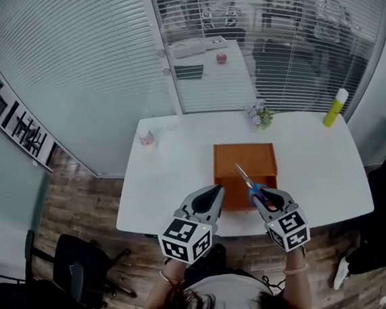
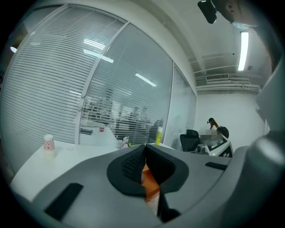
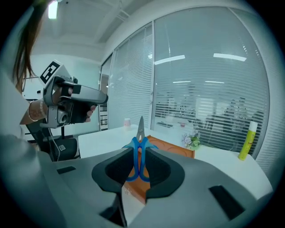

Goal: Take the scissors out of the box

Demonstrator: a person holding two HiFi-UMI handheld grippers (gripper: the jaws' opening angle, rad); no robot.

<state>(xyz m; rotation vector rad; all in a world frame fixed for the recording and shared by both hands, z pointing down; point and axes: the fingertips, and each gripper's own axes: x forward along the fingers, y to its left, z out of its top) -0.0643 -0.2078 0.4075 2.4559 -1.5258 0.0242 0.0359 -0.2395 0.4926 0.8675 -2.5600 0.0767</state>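
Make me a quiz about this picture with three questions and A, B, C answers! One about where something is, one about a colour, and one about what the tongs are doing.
1. Where is the yellow bottle?
A. At the far right edge of the table
B. At the table's near left corner
C. In the middle of the table

2. What colour are the handles of the scissors?
A. Red
B. Blue
C. Green

3. What are the right tongs doing?
A. Wide open, holding nothing
B. Shut on the scissors
C. Shut on the bottle

Answers:
1 A, as the head view shows the bottle standing by the table's far right edge.
2 B, as the right gripper view shows blue handle loops.
3 B, as the handles sit pinched between the tongs with the blades pointing up.
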